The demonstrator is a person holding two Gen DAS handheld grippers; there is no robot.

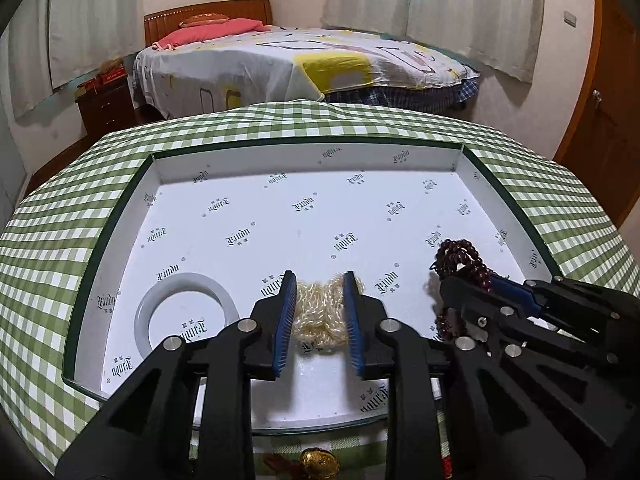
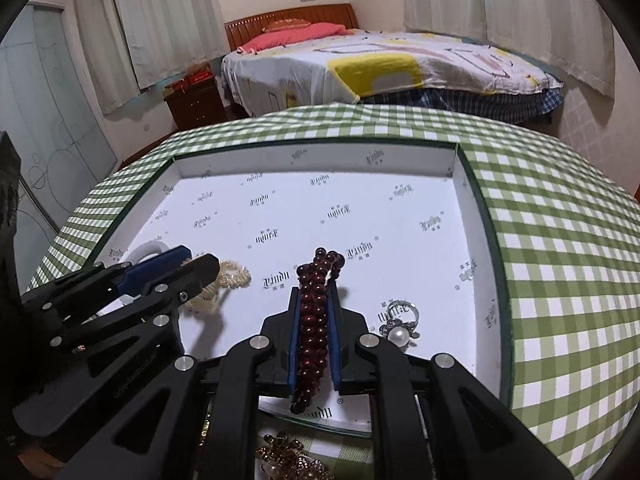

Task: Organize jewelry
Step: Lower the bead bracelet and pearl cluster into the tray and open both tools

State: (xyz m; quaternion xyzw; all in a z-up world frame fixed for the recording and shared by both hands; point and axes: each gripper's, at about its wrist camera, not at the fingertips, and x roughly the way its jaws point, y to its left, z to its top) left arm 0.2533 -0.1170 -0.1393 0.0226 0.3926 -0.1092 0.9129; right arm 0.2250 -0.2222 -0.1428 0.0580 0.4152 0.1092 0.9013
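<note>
Your left gripper (image 1: 320, 312) straddles cream bead bracelet (image 1: 318, 312) in white tray (image 1: 120, 216), pads apart. White bangle (image 1: 186, 312) left; right gripper (image 1: 472, 284) pinches dark-red beads (image 1: 460, 256).

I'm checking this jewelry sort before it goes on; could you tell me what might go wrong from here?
1. The dark red bead bracelet is clamped in the right gripper with loops hanging free; it could slip or snag.
2. On release it may land on the pearl ring close by in the white tray.
3. The left gripper straddles the cream pearl bracelet and might drag it.
</note>
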